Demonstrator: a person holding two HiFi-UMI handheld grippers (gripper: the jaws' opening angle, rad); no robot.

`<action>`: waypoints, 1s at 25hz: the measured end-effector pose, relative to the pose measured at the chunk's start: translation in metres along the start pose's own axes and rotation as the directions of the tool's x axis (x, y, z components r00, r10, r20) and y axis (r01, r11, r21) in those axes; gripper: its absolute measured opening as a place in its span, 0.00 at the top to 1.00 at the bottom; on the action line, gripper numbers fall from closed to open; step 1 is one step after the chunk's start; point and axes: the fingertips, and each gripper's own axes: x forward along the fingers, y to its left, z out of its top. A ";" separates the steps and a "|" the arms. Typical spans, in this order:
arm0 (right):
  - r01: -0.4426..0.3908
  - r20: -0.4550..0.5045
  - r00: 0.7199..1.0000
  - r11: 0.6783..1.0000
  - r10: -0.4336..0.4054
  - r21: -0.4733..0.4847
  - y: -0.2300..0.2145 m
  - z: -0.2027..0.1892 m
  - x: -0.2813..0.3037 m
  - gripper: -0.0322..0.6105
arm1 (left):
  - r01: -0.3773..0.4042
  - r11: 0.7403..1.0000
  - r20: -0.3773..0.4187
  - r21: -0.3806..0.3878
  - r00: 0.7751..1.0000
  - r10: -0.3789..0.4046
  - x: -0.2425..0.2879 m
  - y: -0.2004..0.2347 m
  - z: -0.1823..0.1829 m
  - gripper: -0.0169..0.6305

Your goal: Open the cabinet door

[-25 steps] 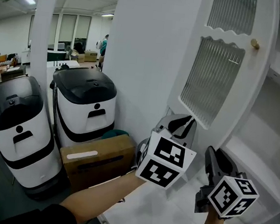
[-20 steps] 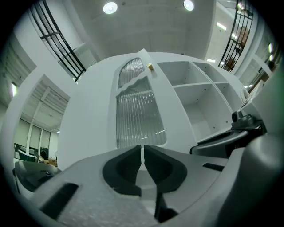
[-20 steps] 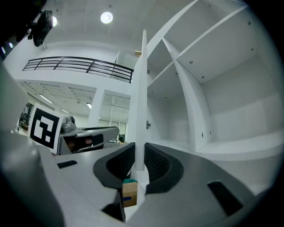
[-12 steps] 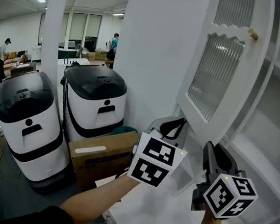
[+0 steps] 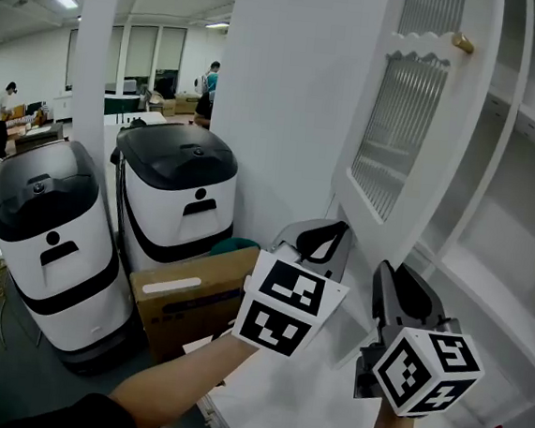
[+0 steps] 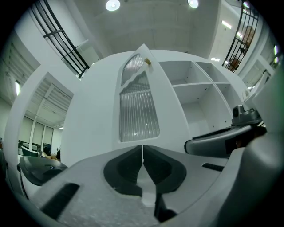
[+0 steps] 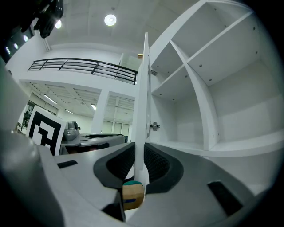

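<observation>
The white cabinet door (image 5: 403, 127), with its ribbed glass pane and small brass knob (image 5: 463, 43), is standing swung well out from the cabinet, showing the white shelves (image 5: 525, 177) behind it. The right gripper (image 5: 394, 288) is pointing about level and holding the door low on its free edge: its jaws are pressing on either side of the thin panel, only as far apart as the door is thick. The left gripper (image 5: 329, 235) is hovering just beside it, tilting slightly upward toward the door's outer face, apart from it. Its jaws are closing, almost meeting, with nothing between them. Off to the left, 2 white units with black lids (image 5: 35, 233) are standing on the floor, with a cardboard box (image 5: 189, 300) sitting by the nearer 1.
</observation>
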 end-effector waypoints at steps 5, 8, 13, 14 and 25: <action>0.035 0.001 0.999 0.999 -0.035 -0.003 0.012 0.000 0.002 0.84 | 0.041 0.999 0.001 -0.002 0.999 -0.041 -0.006 0.003 -0.001 0.95; 0.060 0.003 0.998 0.998 -0.060 -0.002 0.020 0.001 0.001 0.84 | 0.070 0.998 0.002 -0.003 0.998 -0.070 -0.013 0.005 0.000 0.95; 0.070 -0.002 0.998 0.998 -0.070 -0.010 0.044 0.001 0.008 0.84 | 0.099 0.995 -0.002 -0.015 0.995 -0.099 -0.026 0.020 -0.005 0.95; 0.073 -0.002 0.997 0.997 -0.073 -0.012 0.048 0.001 0.009 0.84 | 0.103 0.995 0.000 -0.019 0.995 -0.103 -0.029 0.023 -0.005 0.95; 0.085 0.006 0.996 0.996 -0.084 -0.027 0.085 0.003 0.020 0.84 | 0.127 0.991 0.017 -0.041 0.992 -0.126 -0.051 0.046 -0.003 0.95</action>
